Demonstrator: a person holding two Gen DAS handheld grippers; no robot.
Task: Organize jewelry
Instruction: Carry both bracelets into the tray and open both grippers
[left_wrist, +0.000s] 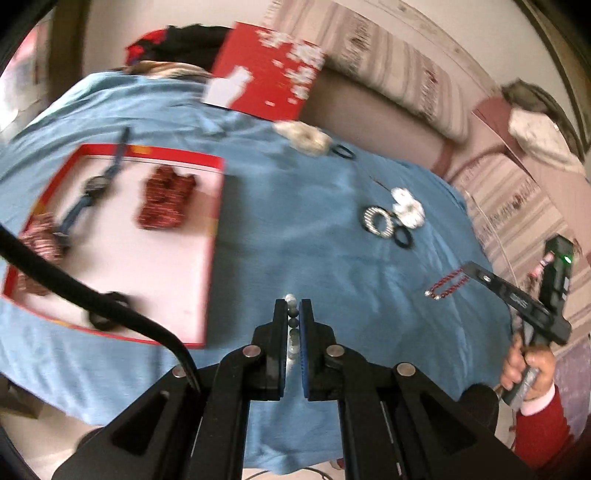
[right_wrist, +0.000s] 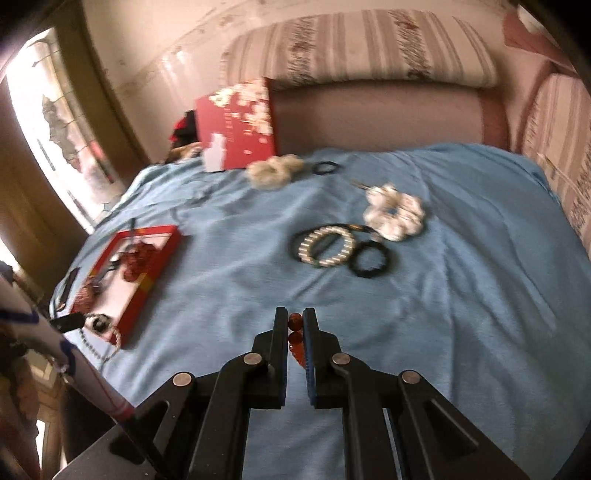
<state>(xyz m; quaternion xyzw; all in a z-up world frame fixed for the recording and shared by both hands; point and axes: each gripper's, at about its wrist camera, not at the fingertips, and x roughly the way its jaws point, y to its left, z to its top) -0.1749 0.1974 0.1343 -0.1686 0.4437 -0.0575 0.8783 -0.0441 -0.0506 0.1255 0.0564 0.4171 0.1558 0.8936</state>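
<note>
Left hand-held gripper (left_wrist: 293, 308) pinches a grey-and-black beaded strand (left_wrist: 291, 321); right hand-held gripper (right_wrist: 295, 321) pinches a red beaded strand (right_wrist: 295, 338), both above the blue bedspread (right_wrist: 461, 295). Strands likely light, limp, slippery: grip across beads.

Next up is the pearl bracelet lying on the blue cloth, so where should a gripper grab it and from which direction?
Pinch the near arc of the pearl bracelet from above, one finger inside the ring, one outside. It lies flat on the blue cloth, and black bands crowd its far and right sides, so the near side looks clearest.
</note>
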